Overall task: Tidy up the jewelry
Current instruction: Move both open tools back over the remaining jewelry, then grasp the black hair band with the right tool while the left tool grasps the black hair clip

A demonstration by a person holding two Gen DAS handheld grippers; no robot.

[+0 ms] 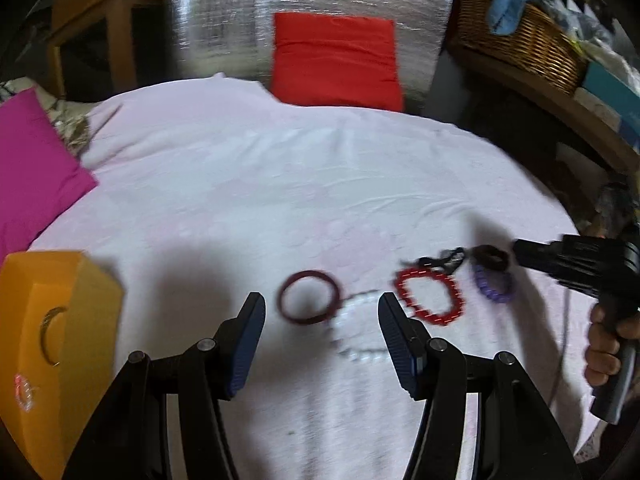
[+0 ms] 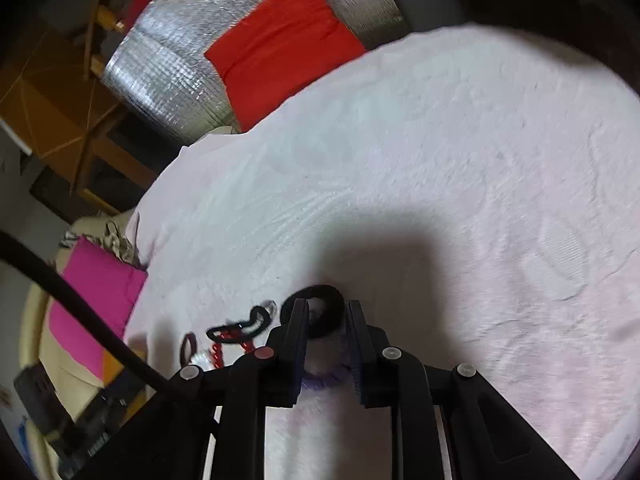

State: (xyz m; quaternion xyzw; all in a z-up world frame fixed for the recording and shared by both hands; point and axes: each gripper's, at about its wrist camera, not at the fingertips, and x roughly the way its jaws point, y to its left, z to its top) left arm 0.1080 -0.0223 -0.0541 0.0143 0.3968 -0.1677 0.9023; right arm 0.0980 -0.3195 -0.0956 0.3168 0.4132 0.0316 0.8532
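Jewelry lies in a loose row across the lower middle of the left wrist view, on a pale pink cloth (image 1: pixel 248 184) that covers what may be a table or a bed; I cannot tell which. The left gripper (image 1: pixel 322 322) hangs released, jaws wide, above the dark red bangle (image 1: pixel 310 298) and a white bead strand (image 1: pixel 352 340), probably lining up to lift one toward the orange box (image 1: pixel 60 344) at lower left, where pieces already seem to sit. To the right lie a red bead bracelet (image 1: pixel 430 296), a purple bracelet (image 1: pixel 494 286) and a black ring-shaped band (image 2: pixel 314 312). In its own view the right gripper (image 2: pixel 328 316) straddles that band at lower centre, jaws apart and not yet clenched, likely to pick it next.
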